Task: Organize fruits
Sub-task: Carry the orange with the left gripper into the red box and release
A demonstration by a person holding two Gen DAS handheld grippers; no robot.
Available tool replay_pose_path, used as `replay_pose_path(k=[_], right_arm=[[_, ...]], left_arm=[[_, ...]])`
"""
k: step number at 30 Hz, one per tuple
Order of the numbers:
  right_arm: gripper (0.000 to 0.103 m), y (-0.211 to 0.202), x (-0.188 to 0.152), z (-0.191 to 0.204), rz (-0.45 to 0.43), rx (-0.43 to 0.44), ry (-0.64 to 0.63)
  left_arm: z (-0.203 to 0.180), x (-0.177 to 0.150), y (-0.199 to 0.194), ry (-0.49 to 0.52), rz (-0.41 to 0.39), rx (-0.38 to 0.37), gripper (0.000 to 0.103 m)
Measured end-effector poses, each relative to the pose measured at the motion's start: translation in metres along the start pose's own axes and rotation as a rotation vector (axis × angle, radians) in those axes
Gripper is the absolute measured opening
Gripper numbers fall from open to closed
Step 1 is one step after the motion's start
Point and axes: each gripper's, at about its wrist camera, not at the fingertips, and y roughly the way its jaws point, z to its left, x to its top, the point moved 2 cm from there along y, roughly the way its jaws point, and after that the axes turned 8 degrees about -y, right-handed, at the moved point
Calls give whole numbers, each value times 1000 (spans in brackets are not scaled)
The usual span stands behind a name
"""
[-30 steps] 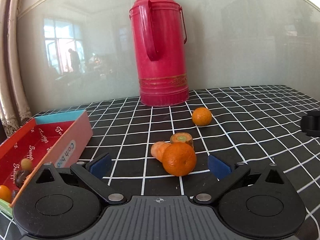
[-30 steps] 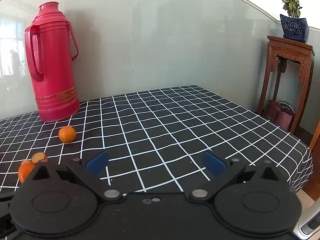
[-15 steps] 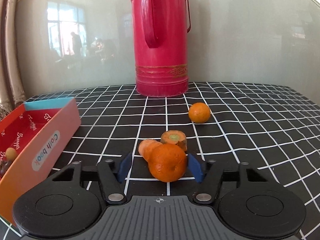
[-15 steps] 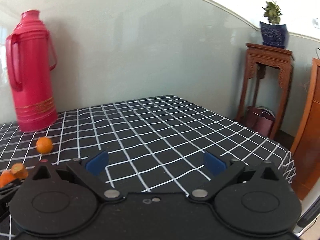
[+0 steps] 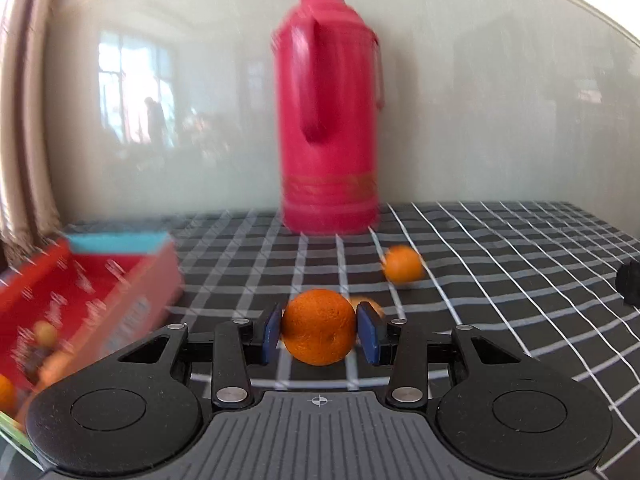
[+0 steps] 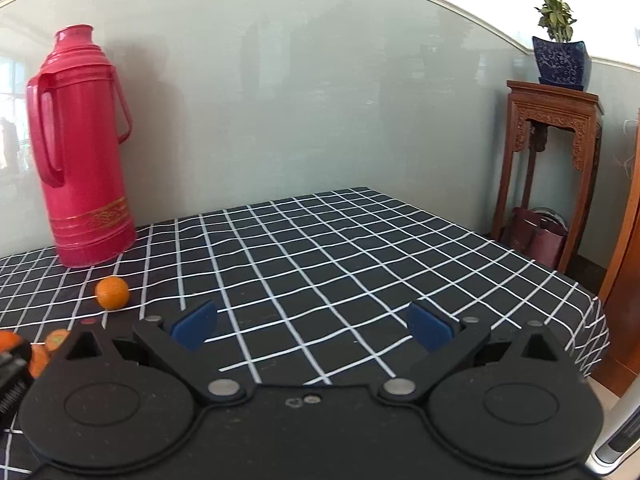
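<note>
My left gripper point(image 5: 319, 330) is shut on a large orange point(image 5: 319, 326) and holds it above the checked tablecloth. A carrot piece point(image 5: 370, 305) shows just behind it. A smaller orange point(image 5: 402, 264) lies further back near the flask. The red box point(image 5: 86, 292) at the left holds several small fruits. My right gripper point(image 6: 312, 324) is open and empty over the cloth. In the right wrist view the small orange point(image 6: 113, 292) lies at left, and carrot pieces point(image 6: 56, 338) sit at the left edge.
A tall red thermos flask point(image 5: 330, 120) stands at the back by the wall; it also shows in the right wrist view point(image 6: 80, 148). A dark object point(image 5: 630, 282) lies at the right edge. The table edge point(image 6: 592, 320) drops off at right, near a wooden stand point(image 6: 548, 176).
My left gripper closed on the large orange and lifted it off the cloth, leaving the carrot pieces behind. The right gripper stayed open and turned slightly.
</note>
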Motion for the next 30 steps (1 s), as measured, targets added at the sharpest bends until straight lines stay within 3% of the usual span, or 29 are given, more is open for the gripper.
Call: replay_pose_path(k=[6,11,17,21,25,30], right_arm=[[96,-6,4,24,-16,74,-29],[96,-13,5,58,-31,175,-71],[96,-20,4,107,-39,304,-145],[91,-20,2,139,-15,389,-192],[73,-21,-3,167,12,446,-243],[57,-13,-7,182,60,471,-242]], left_arm=[[58,21,-13,-50,-76,146,41],[124,30,-14,-112,-59,306,41],[188,25,-14,-164,-2,443,41],[219,19,-12,-206,58,483,41],[236,15,-9,-255,112,456,41],[238,13,-17,-258,105,427,43]])
